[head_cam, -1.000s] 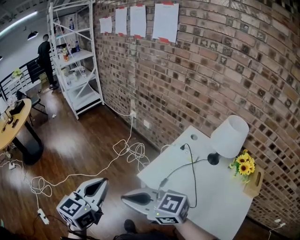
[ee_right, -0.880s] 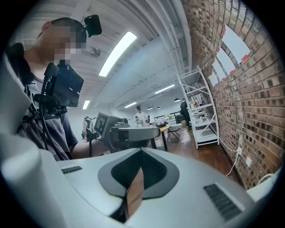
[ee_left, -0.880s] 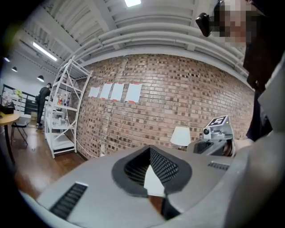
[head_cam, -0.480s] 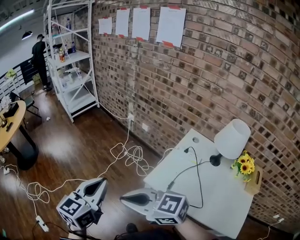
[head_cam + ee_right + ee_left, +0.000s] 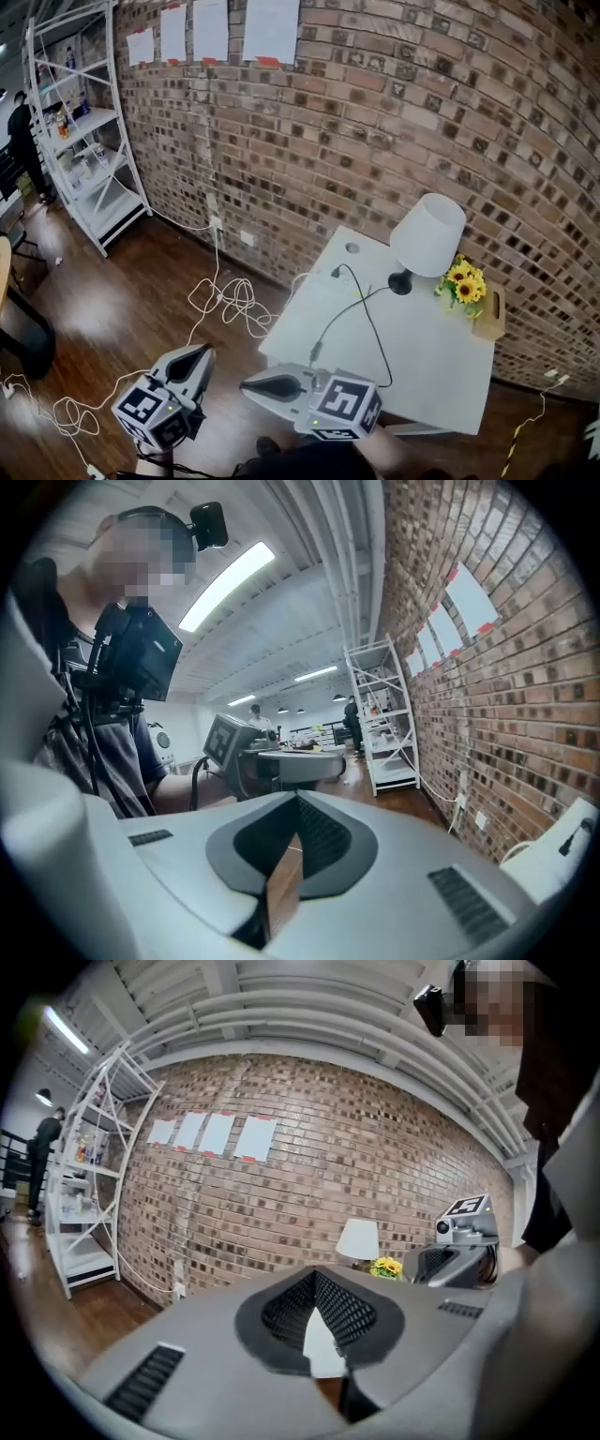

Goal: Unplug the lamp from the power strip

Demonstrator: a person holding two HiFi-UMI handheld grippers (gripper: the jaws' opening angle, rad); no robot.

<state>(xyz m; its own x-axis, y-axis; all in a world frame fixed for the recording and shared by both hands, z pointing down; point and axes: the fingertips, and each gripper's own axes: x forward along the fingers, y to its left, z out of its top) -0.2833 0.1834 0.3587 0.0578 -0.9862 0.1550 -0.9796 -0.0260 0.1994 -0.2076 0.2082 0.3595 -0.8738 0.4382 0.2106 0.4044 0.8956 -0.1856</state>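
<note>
While held near the table [image 5: 441,366], left tongs [image 5: 199,354] pressed together, empty, right tongs [image 5: 251,382] likewise.

The left tool [image 5: 197,354] is held low at the person's left, nearly level, its tip aimed forward and a little to the right. Its jaws are closed together with nothing between them. The right tool [image 5: 251,382] sits just beside it, also nearly level, its tip turned across towards the left tool. Its jaws are likewise closed and empty.
</note>
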